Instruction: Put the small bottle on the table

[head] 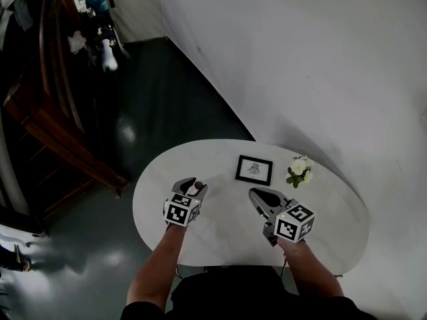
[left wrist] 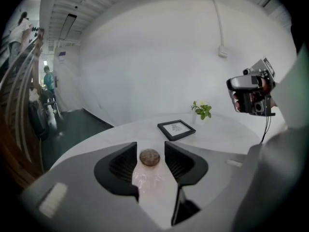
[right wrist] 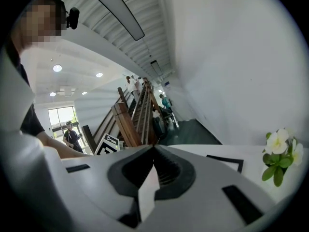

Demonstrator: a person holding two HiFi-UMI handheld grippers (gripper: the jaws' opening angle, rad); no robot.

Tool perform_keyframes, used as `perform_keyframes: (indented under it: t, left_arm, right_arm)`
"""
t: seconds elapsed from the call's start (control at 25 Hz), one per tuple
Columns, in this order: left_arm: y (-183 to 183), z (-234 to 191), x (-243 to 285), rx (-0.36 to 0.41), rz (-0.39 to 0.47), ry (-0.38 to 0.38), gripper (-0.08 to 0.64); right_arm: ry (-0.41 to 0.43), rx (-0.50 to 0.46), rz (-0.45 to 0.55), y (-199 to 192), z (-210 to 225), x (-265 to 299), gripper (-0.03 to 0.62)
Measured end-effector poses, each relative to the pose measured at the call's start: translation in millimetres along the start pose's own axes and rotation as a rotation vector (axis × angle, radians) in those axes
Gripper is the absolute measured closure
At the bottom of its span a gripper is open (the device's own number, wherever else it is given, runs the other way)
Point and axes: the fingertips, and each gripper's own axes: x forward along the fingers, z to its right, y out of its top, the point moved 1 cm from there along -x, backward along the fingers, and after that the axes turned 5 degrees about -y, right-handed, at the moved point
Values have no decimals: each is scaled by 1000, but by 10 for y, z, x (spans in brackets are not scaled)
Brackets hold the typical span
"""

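The small clear bottle (left wrist: 149,157) with a brown cap stands between the jaws of my left gripper (left wrist: 149,145) over the left part of the white table (head: 220,235). A thin gap shows on each side of the cap, so the pads do not press on it and the gripper is open. In the head view the bottle (head: 195,188) sits at the tip of the left gripper (head: 193,185). My right gripper (head: 255,193) hovers over the table's middle, its jaws shut with nothing in them; in its own view the right gripper (right wrist: 154,147) shows its tips meeting.
A black picture frame (head: 254,170) lies flat at the table's far side, with a small pot of white flowers (head: 299,170) to its right. A white wall curves close behind the table. A wooden staircase (head: 53,112) and dark floor lie to the left.
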Motion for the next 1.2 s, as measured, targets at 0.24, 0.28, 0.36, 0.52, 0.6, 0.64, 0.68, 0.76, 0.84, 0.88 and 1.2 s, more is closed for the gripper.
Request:
perform_keyframes:
  t: [0.24,0.28,0.36,0.52,0.6,0.64,0.68,0.76,0.84,0.88,1.2]
  left_arm:
    - [-10,15,-357,-15,37,5,391]
    - [-18,19,-422,-18,44,5,391]
    - [-40,28,-554,-21,58,5,391]
    - [-15,51,-849,-36,101,0,393]
    - [47,73,-986,-38,130,-4,393]
    - [78,92,-1051,-35,143,-7,394]
    - [104,117,-1112,-29,154,-10,396]
    - [143,181,-1216,-14,175,-13,410]
    - [164,255,-1299,-5,202,-8,424]
    - [165,295,-1336,-7,215,-2,431]
    - [323,793,-1540,-57,337,77,464]
  right_arm:
    - [14,-25,27,6,-324,-32,581]
    - [12,-30,31,3,-376,-46,581]
    - [7,-40,40,-8,-482,-86,581]
    - [-12,-51,50,-51,-662,-243,581]
    - [-29,-59,50,-66,-711,-332,581]
    - [-37,-64,51,-67,-734,-373,581]
    - [-44,-68,52,-64,-758,-413,581]
    - [-52,-76,58,-47,-796,-484,581]
    - [-52,-90,63,-11,-827,-538,581]
    - [-47,-98,66,15,-846,-558,581]
    - [25,-127,78,154,-742,-794,581]
